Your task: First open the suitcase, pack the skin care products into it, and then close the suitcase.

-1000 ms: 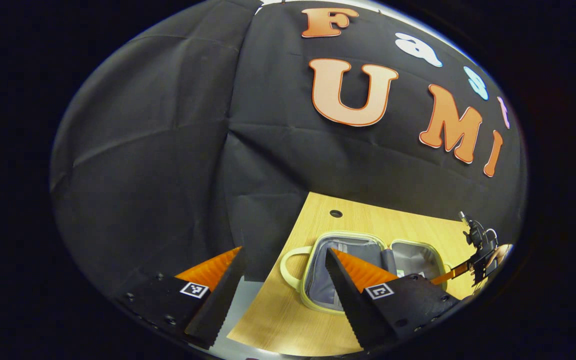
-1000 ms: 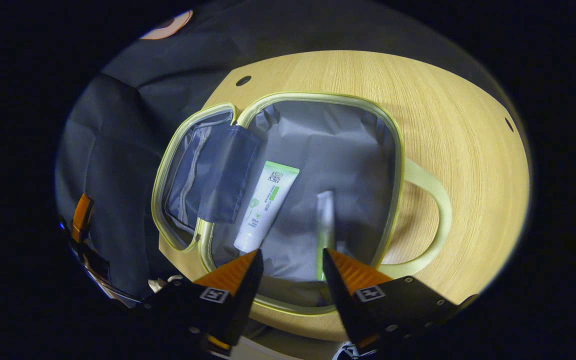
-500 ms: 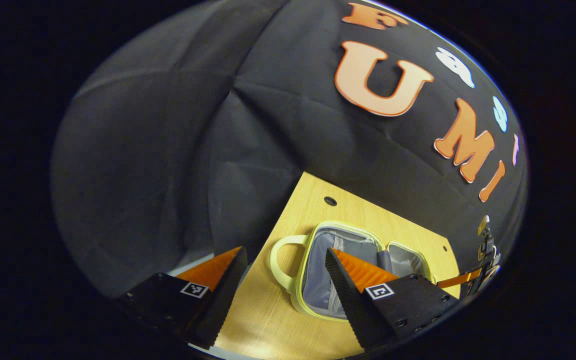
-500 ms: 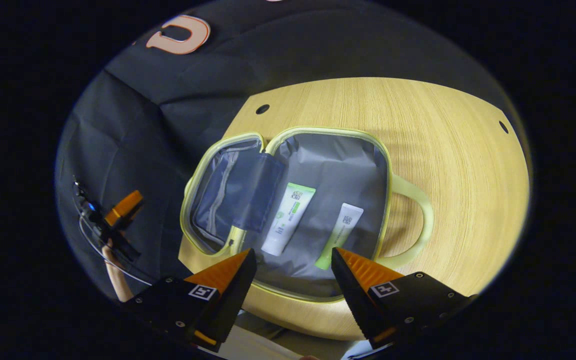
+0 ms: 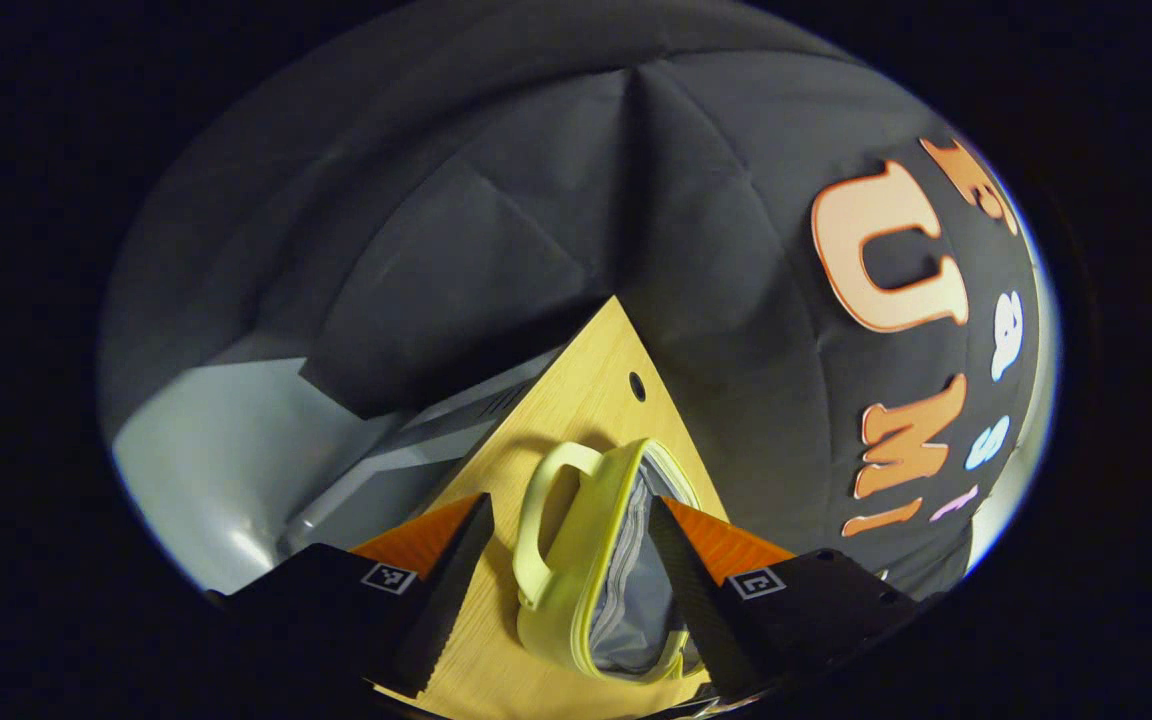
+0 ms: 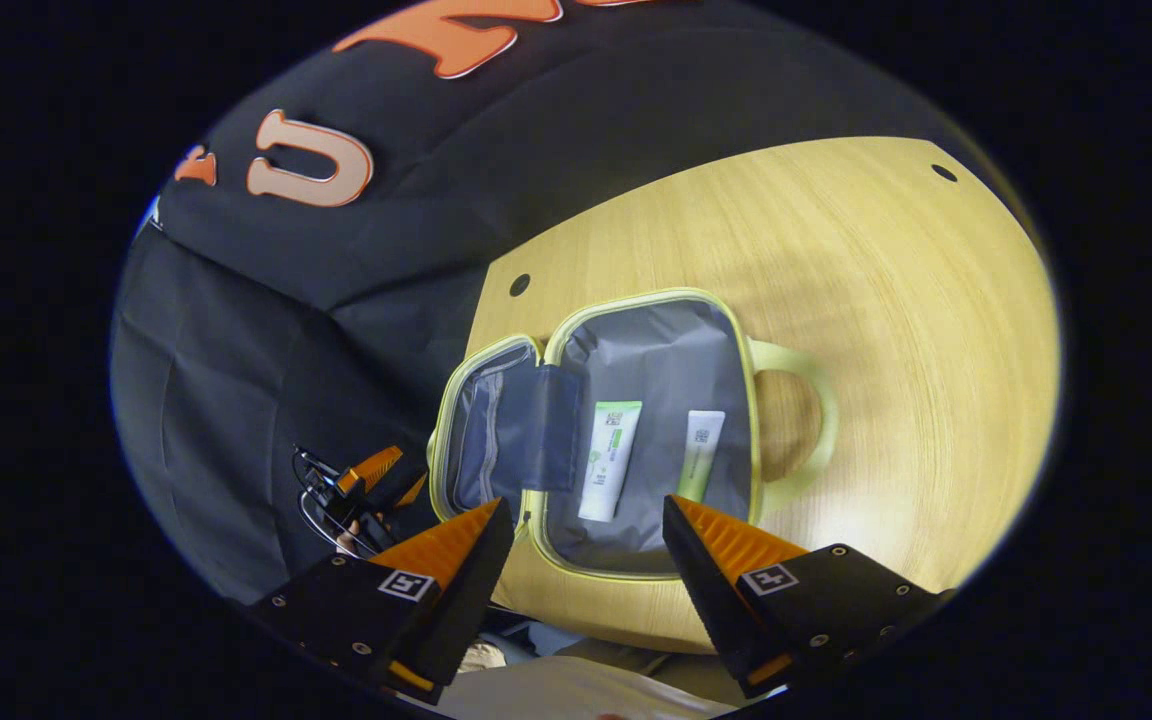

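The pale yellow-green suitcase (image 6: 626, 300) lies open and flat on the wooden table (image 6: 886, 300), grey lining up. A white tube with a green band (image 6: 611, 460) and a smaller tube (image 6: 701, 455) lie side by side in its right half. The left half, the lid (image 6: 476, 440), carries a dark pocket flap (image 6: 548, 430). My right gripper (image 6: 586, 502) hovers open above the near rim, holding nothing. My left gripper (image 5: 568, 500) is open too, facing the suitcase (image 5: 586, 570) edge-on; in the right gripper view this left gripper (image 6: 366, 490) stands apart, left of the lid.
The case's handle (image 6: 808, 420) sticks out to the right over bare wood. Round holes (image 6: 519, 285) pierce the tabletop near its corners. The table's left edge drops to a grey floor (image 5: 226, 440). A hand (image 6: 348, 535) holds the left gripper.
My right gripper has let the smaller tube go into the case and drawn back and up. My left gripper has swung round toward the lid side, so it sees the case edge-on.
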Tool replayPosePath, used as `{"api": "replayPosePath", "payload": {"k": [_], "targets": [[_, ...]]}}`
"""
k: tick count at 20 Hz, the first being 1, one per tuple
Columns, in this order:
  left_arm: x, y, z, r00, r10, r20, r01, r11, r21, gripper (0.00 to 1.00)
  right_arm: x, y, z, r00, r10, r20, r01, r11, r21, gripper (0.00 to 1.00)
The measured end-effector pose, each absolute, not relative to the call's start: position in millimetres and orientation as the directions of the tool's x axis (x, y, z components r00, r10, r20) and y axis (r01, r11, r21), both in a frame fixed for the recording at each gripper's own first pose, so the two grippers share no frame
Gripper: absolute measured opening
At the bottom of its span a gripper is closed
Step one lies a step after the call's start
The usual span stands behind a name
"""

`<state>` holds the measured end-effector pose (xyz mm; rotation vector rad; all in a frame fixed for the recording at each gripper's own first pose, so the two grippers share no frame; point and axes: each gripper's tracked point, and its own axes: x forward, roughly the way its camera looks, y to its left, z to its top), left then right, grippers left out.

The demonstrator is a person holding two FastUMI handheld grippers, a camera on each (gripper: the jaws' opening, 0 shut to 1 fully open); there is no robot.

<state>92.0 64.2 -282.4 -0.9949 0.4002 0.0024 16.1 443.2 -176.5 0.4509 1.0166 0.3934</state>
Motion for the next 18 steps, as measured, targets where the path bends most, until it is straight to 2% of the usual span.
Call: {"api": "replayPosePath", "payload": {"k": [5, 7, 10, 12, 14, 17, 18], "targets": [[111.8, 59.2, -302.4, 0.918, -0.229, -0.325, -0.185, 0.477, -0.859, 0.96, 11.6, 431.0, -174.2, 0.489, 0.504, -0.711, -0.035, 0.827, 0.562, 0.96], [125.6, 66.7, -319.9, 0.908, -0.182, -0.378, -0.255, 0.478, -0.841, 0.94, 11.7, 427.9, -173.5, 0.498, 0.498, -0.710, -0.026, 0.827, 0.561, 0.96], [135.3, 60.2, -322.8, 0.909, -0.181, -0.374, -0.262, 0.448, -0.854, 0.53, 10.9, 424.3, -172.4, 0.502, 0.494, -0.710, -0.015, 0.826, 0.564, 0.96], [124.3, 61.8, -318.3, 0.902, -0.172, -0.397, -0.277, 0.475, -0.835, 0.24, 12.3, 420.7, -171.0, 0.510, 0.491, -0.707, -0.005, 0.823, 0.568, 0.96], [128.6, 55.2, -308.5, 0.909, -0.167, -0.383, -0.251, 0.513, -0.820, 0.12, 14.8, 416.9, -170.9, 0.519, 0.487, -0.703, -0.002, 0.823, 0.569, 0.95], [128.8, 49.4, -297.7, 0.886, -0.168, -0.432, -0.251, 0.609, -0.752, 0.12, 15.4, 414.8, -171.4, 0.521, 0.491, -0.698, -0.003, 0.819, 0.574, 0.96], [122.0, 47.1, -294.4, 0.880, -0.157, -0.448, -0.262, 0.626, -0.734, 0.05, 15.4, 415.2, -172.1, 0.519, 0.494, -0.697, -0.004, 0.817, 0.576, 0.96]]}}
